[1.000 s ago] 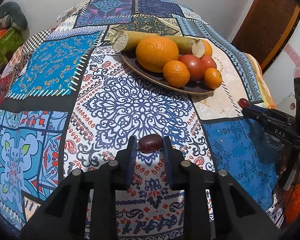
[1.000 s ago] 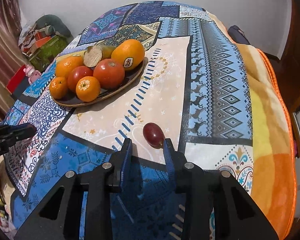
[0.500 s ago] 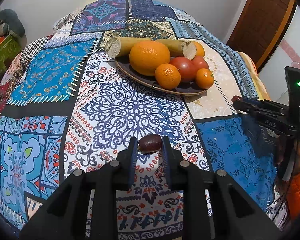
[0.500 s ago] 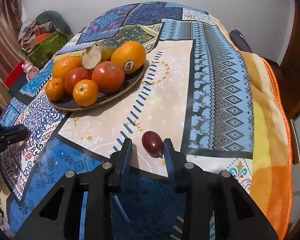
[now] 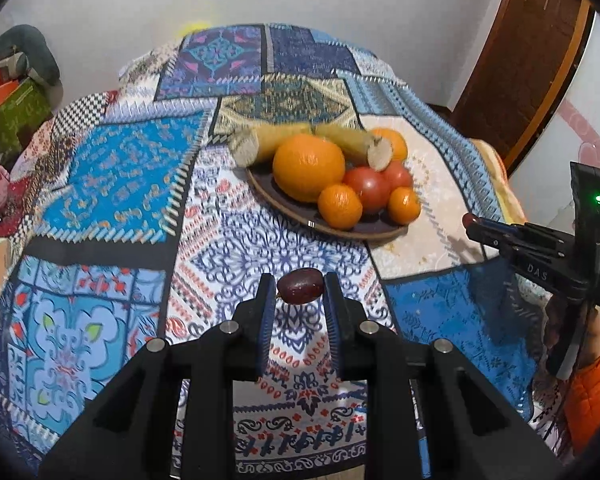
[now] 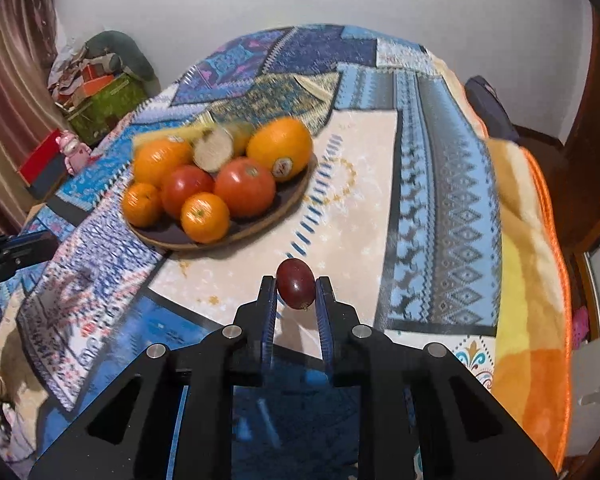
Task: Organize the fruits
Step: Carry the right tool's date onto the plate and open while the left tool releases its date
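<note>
My left gripper (image 5: pixel 300 288) is shut on a dark red grape (image 5: pixel 300 285), held above the patterned tablecloth. My right gripper (image 6: pixel 296 286) is shut on a second dark red grape (image 6: pixel 295 283), also lifted off the cloth. A dark round plate (image 5: pixel 296 210) (image 6: pixel 284 204) sits beyond both, piled with oranges (image 5: pixel 309 166) (image 6: pixel 281 148), tomatoes (image 5: pixel 367 189) (image 6: pixel 244 187), small mandarins (image 5: pixel 339 205) (image 6: pixel 205 217) and two cut yellow-green pieces (image 5: pixel 260 142). In the left wrist view the right gripper (image 5: pixel 470 222) shows at the right edge with its grape tip just visible.
The patchwork tablecloth (image 5: pixel 112 184) covers the whole table, with an orange blanket edge (image 6: pixel 540 280) at right. A wooden door (image 5: pixel 532 64) stands behind on the right. Boxes and clutter (image 6: pixel 100 96) sit off the table's far left. An orange sleeve (image 5: pixel 596 392) shows at right.
Both grippers have risen with their grapes off the cloth. The right jaws closed in from loosely around the grape to pressing on it. The plate looks further below.
</note>
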`<state>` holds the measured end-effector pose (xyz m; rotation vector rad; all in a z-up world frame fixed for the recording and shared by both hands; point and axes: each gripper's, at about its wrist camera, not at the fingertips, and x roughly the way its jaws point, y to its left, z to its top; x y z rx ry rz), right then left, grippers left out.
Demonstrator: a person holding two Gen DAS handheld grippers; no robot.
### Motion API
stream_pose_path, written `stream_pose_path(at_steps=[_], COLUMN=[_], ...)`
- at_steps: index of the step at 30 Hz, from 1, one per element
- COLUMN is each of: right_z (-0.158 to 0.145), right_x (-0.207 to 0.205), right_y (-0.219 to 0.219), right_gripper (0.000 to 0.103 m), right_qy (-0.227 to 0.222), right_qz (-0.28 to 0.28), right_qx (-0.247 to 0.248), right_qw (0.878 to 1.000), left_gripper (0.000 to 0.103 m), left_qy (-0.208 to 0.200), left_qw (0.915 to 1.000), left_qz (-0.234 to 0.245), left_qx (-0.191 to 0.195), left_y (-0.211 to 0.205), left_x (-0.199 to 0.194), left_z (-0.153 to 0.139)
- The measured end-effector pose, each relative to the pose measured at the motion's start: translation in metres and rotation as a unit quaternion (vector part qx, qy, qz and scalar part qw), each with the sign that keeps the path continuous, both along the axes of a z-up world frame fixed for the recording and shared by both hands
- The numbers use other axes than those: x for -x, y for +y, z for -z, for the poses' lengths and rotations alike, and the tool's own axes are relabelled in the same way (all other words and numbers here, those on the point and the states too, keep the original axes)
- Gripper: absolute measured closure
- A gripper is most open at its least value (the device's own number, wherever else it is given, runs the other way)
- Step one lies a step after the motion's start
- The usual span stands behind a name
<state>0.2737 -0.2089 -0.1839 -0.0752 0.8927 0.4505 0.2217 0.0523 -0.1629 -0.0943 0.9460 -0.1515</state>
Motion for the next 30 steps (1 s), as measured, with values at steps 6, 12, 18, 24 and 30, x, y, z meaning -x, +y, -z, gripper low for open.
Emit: stream_pose_path(at_steps=[6,12,18,24,30], right_z=[-0.031,-0.051,-0.061,-0.065,-0.066], right_x=[0.006,0.003,-0.005,-0.020,-0.038], right_y=[0.014,0.033,0.055,0.073,0.083], right_gripper=[0.085,0.085,0.085,0.085,0.085], right_qy=[-0.036,-0.060,-0.077,-0.087,-0.092], right_qz=[-0.016,-0.031,-0.048,-0.060,-0.062], right_qx=[-0.013,-0.033,-0.044,-0.049,-0.045], right_qw=[0.999,0.997,0.995,0.993,0.993], left_gripper=[0.080,0.080,0.080,0.080,0.080], left_qy=[-0.032,-0.062,-0.087,-0.094,-0.087], left_qw=[0.9995,0.9980,0.9958,0.9952,0.9958], left_qz=[0.003,0.007,0.005,0.006,0.006], left_qx=[-0.005,-0.005,-0.025,-0.029,-0.026], left_y=[-0.004,-0.009,-0.017,-0.019,-0.021], left_x=[-0.005,-0.016,-0.030,-0.047,-0.069], left_z=[-0.027,-0.051,-0.065,-0.066,-0.059])
